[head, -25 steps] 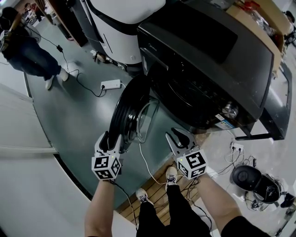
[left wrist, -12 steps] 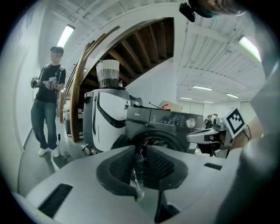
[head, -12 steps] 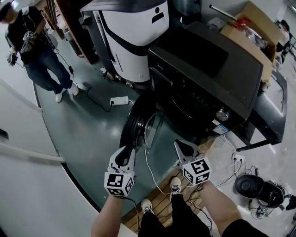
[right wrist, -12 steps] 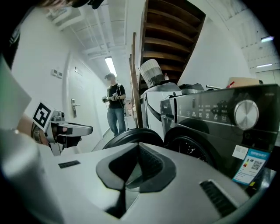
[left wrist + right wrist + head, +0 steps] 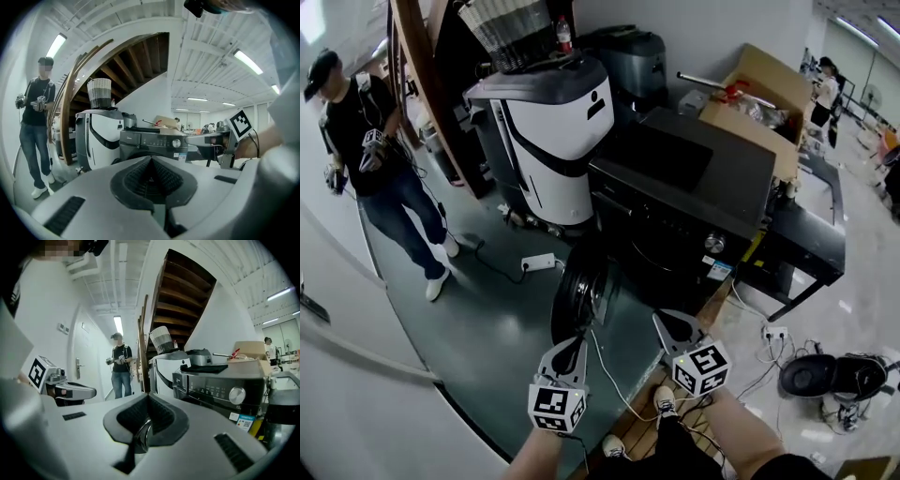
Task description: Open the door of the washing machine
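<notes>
The dark grey washing machine (image 5: 675,187) stands in the middle of the head view, its round door (image 5: 578,292) swung open to the left and standing edge-on. Both grippers hang in the air in front of it, apart from the door. My left gripper (image 5: 575,343) has just been closing; its jaws are now shut with nothing between them (image 5: 151,161). My right gripper (image 5: 667,322) is also shut and empty (image 5: 149,397). The machine's control panel and knob show beyond the jaws in the left gripper view (image 5: 150,140) and the right gripper view (image 5: 220,385).
A white and black machine (image 5: 548,131) stands left of the washer, with a basket (image 5: 506,33) on top. A person (image 5: 375,159) stands at far left. A power strip (image 5: 537,262) and cables lie on the floor. A cardboard box (image 5: 750,94) sits behind the washer.
Both grippers have drawn back and up from the open door's edge. The left jaws went from wide open to shut, and the right jaws also closed. The head view now takes in more of the room.
</notes>
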Demonstrator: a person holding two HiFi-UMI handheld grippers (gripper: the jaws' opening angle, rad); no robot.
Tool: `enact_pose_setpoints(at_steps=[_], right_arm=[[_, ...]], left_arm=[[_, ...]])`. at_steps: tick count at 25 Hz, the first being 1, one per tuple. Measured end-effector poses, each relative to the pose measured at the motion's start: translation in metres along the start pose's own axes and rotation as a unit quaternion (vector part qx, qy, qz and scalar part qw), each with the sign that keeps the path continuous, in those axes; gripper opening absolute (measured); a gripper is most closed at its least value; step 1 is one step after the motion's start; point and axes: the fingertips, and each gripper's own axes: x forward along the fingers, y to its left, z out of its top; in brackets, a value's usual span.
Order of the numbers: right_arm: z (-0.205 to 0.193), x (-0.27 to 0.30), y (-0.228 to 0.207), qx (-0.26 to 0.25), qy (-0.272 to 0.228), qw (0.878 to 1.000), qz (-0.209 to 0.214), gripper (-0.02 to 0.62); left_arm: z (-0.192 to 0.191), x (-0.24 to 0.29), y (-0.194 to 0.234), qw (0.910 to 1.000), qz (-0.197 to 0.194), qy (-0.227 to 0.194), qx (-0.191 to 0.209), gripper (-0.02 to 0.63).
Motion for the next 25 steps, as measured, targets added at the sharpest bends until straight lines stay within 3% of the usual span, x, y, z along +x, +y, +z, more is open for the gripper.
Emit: enact_pose_setpoints(at_steps=[6, 15, 25], right_arm=[[0.025, -0.061, 0.040, -0.018, -0.021, 0.999, -0.035, 0.017], [0.014, -0.117, 0.088, -0.024, -0.011, 0.998, -0.060, 0.017], [0.006, -0.158, 0.098, -0.011, -0.010, 0.997, -0.071, 0.017]], left_arm=[[0.021, -0.046, -0.023, 0.9989, -0.041, -0.021, 0.008, 0.017], [0.025, -0.094, -0.050, 0.9967, -0.077, -0.026, -0.007, 0.017], [0.019, -0.114, -0.094, 0.9948, -0.100, -0.014, -0.012, 0.017]])
